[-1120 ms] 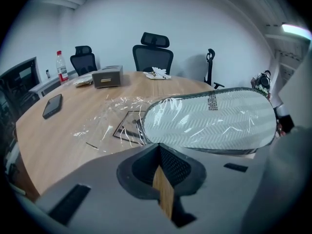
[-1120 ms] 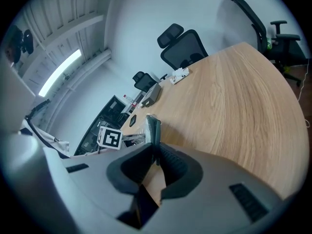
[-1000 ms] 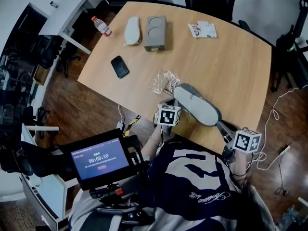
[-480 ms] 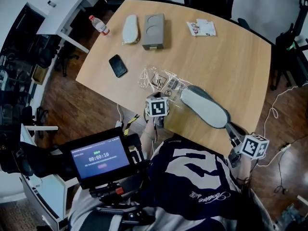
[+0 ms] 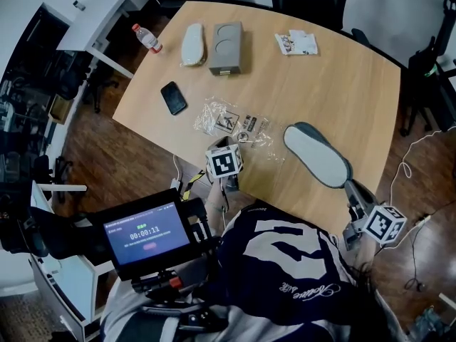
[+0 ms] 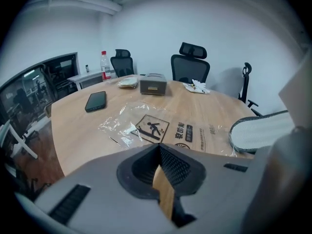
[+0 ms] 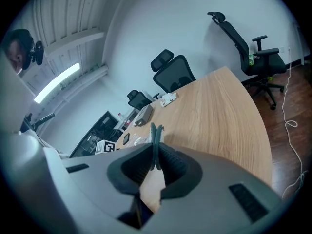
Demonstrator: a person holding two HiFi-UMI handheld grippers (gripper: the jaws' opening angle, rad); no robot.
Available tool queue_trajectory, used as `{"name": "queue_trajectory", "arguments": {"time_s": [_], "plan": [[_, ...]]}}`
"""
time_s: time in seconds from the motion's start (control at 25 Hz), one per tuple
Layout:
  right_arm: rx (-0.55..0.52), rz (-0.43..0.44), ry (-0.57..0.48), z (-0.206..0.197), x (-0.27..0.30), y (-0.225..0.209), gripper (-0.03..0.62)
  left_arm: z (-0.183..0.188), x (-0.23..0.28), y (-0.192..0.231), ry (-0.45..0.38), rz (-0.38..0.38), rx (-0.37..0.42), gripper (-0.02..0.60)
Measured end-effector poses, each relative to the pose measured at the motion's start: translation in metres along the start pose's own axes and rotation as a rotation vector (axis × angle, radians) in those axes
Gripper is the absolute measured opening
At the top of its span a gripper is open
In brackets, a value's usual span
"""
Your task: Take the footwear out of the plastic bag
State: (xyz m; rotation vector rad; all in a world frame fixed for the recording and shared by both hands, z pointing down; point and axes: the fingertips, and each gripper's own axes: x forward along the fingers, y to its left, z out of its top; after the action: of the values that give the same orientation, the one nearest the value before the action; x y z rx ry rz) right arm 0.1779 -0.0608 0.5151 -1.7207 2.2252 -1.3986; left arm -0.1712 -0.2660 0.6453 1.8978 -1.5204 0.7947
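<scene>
A grey slipper (image 5: 317, 155) with a white sole hangs sole-up over the table's near right part. My right gripper (image 5: 350, 189) pinches its heel rim; its jaws are closing on that thin dark edge (image 7: 156, 133). The clear plastic bag (image 5: 235, 123), printed with a warning sign, lies spread flat to the slipper's left, apart from it. My left gripper (image 5: 235, 150) is at the bag's near edge with its jaws shut on the film. In the left gripper view the bag (image 6: 151, 126) lies just ahead and the slipper (image 6: 258, 130) is at the right.
On the far side of the wooden table (image 5: 342, 84) lie a black phone (image 5: 174, 97), a water bottle (image 5: 147, 38), a white slipper (image 5: 192, 43), a grey box (image 5: 228, 46) and some papers (image 5: 298, 43). Office chairs (image 6: 190, 67) ring the table. A white cable (image 5: 410, 169) lies on the floor at the right.
The slipper has moved right and out of the bag with my right gripper. My left gripper has drawn the bag left, and it now lies spread flat.
</scene>
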Motion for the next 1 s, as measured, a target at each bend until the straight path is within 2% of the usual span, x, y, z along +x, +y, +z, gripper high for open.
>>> {"name": "queue_trajectory", "arguments": {"time_s": [0.12, 0.24, 0.32, 0.52, 0.68, 1.0], "plan": [[0.029, 0.019, -0.069, 0.014, -0.011, -0.001, 0.036, 0.0, -0.013, -0.016, -0.009, -0.039, -0.016, 0.003], [0.068, 0.047, -0.134, 0.025, -0.018, -0.001, 0.031, -0.012, -0.019, -0.035, 0.015, -0.072, 0.008, 0.003], [0.09, 0.047, -0.129, 0.021, -0.018, -0.008, 0.029, -0.021, -0.024, -0.05, 0.027, -0.096, 0.018, 0.003], [0.039, -0.029, -0.001, -0.015, -0.015, -0.042, 0.029, -0.033, -0.038, -0.095, 0.04, -0.164, 0.042, 0.003], [0.022, -0.081, 0.091, -0.043, -0.016, -0.066, 0.029, -0.04, -0.049, -0.12, 0.037, -0.186, 0.068, 0.003], [-0.097, -0.13, 0.274, -0.078, -0.007, -0.092, 0.036, -0.058, -0.074, -0.147, 0.022, -0.163, 0.023, 0.003]]}}
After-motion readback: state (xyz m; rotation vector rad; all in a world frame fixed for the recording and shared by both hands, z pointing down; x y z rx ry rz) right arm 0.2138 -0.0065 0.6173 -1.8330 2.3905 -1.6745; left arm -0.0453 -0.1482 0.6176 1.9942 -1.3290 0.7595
